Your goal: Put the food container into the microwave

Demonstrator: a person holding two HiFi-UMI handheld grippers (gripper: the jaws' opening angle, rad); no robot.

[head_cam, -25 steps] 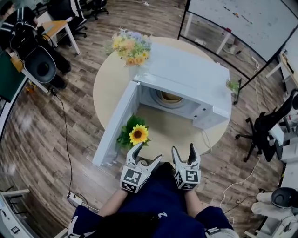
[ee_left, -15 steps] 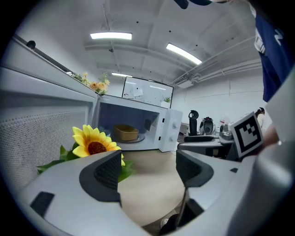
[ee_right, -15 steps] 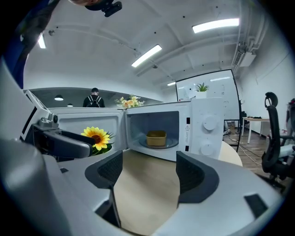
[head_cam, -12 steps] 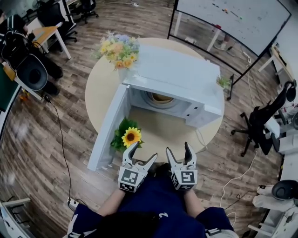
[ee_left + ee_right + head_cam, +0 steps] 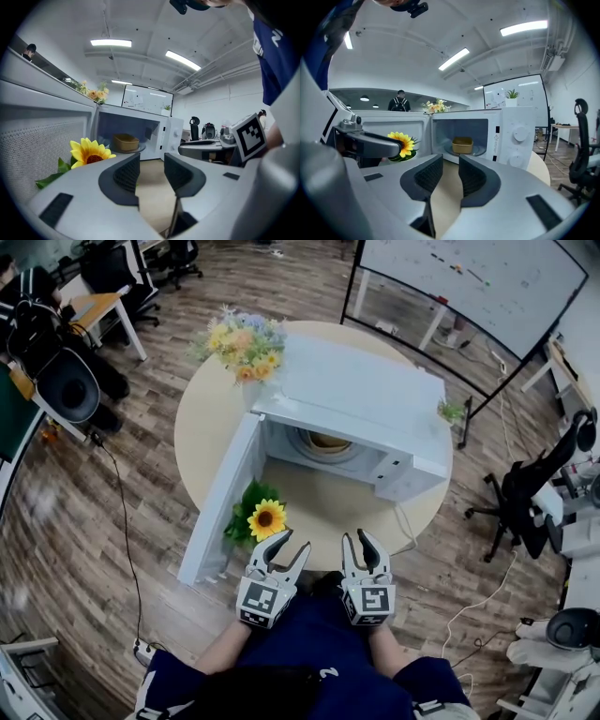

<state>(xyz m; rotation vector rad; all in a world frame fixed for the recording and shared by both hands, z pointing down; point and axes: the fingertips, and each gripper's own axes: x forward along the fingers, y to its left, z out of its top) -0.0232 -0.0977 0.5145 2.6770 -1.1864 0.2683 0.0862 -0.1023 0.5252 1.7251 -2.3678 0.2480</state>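
While left claw (image 5: pixel 292 542) and right claw (image 5: pixel 356 538), just closing, gape empty — the food container (image 5: pixel 462 145) looks tan, squarish.

the left claw (image 5: pixel 292 546) and the right claw (image 5: pixel 357 540) are held side by side in front of the microwave (image 5: pixel 366 395), well short of its open mouth. both point toward it, tipped slightly down. each claw's jaws have just been closing and now stand a narrow gap apart, with nothing between them. the left forearm (image 5: pixel 225 650) and right forearm (image 5: pixel 382 651) run back from the claws toward the person's body.
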